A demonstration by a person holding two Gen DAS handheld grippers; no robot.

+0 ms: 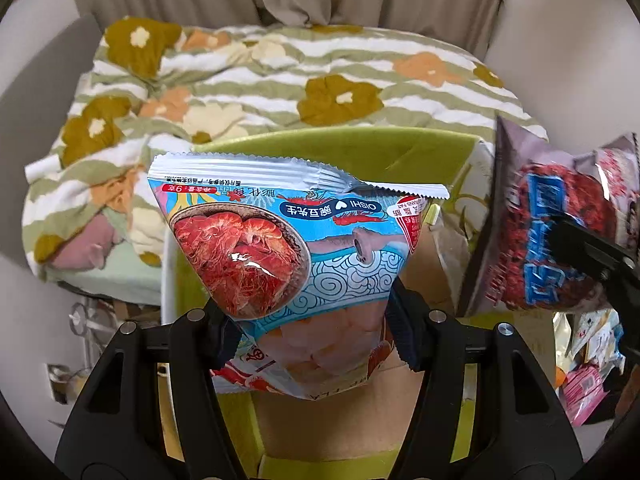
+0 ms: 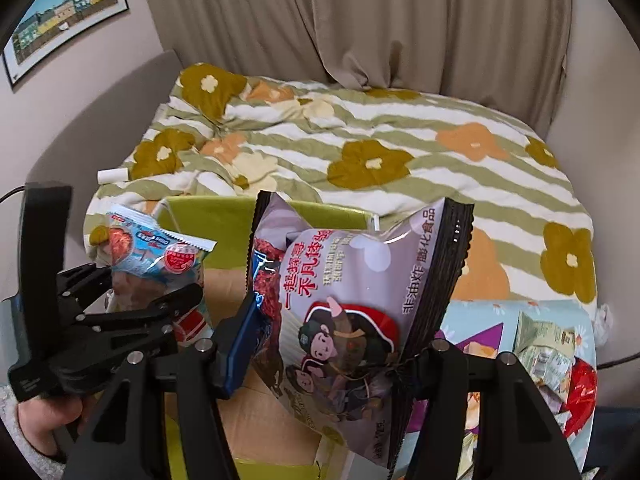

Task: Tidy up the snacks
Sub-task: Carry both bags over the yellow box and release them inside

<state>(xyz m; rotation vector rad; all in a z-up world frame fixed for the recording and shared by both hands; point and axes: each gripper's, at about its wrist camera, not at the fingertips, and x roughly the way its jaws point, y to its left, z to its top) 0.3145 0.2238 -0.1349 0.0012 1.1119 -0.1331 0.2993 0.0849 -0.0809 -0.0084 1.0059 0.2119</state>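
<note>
My left gripper [image 1: 316, 332] is shut on a blue shrimp-chip bag [image 1: 288, 256] and holds it upright over a green box [image 1: 340, 148] with a cardboard bottom. The same bag [image 2: 160, 264] and left gripper [image 2: 148, 284] show at the left of the right wrist view. My right gripper [image 2: 324, 344] is shut on a grey-purple snack bag [image 2: 352, 300] held above the green box [image 2: 224, 216]. That bag [image 1: 552, 232] appears at the right of the left wrist view, with a black right finger across it.
A bed with a flowered, green-striped quilt [image 2: 360, 148] lies behind the box. A pile of loose snack packets [image 2: 552, 356] sits on a colourful surface at the right. Beige curtains [image 2: 400, 20] hang at the back.
</note>
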